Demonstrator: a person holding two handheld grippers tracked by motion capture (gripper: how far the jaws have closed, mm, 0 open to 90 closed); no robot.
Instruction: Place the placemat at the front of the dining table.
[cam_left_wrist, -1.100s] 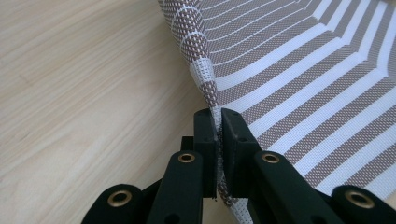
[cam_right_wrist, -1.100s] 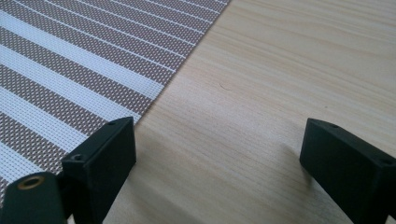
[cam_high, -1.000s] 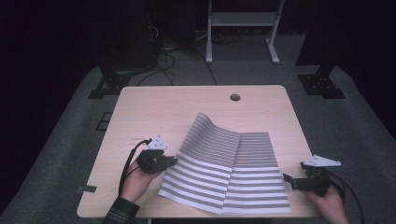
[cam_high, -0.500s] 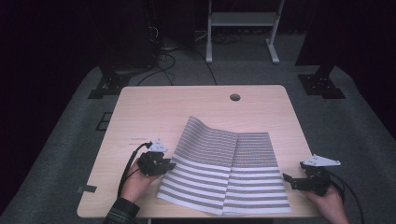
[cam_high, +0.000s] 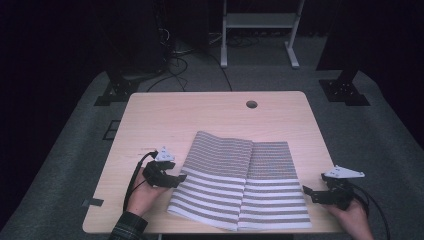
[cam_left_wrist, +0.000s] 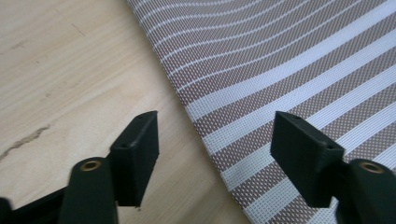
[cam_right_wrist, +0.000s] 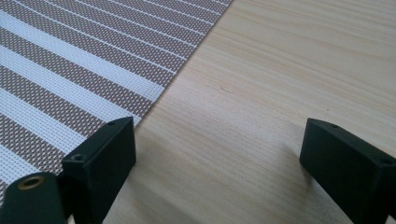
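1. Placemat (cam_high: 240, 187): striped brown and white woven sheet, lying on the near half of the table (cam_high: 210, 115), towards the person's edge. Narrow stripes on its far part, broad stripes on its near part. A crease line runs down its middle, and the left portion sits slightly raised and skewed.
2. Left gripper (cam_high: 176, 178): held in the person's left hand (cam_high: 142, 197) at the placemat's left edge. Jaws wide apart, holding nothing. In the left gripper view (cam_left_wrist: 215, 158), one jaw stands over bare wood and the other over the striped weave, so the mat's edge runs between them.
3. Right gripper (cam_high: 311, 192): held in the right hand (cam_high: 352, 217) just beside the placemat's right edge. Jaws spread wide, nothing in them. In the right gripper view (cam_right_wrist: 219, 163), one jaw sits at the mat's border and the other over bare table.
4. Table: light wood, with a round hole (cam_high: 251, 104) near its far edge.
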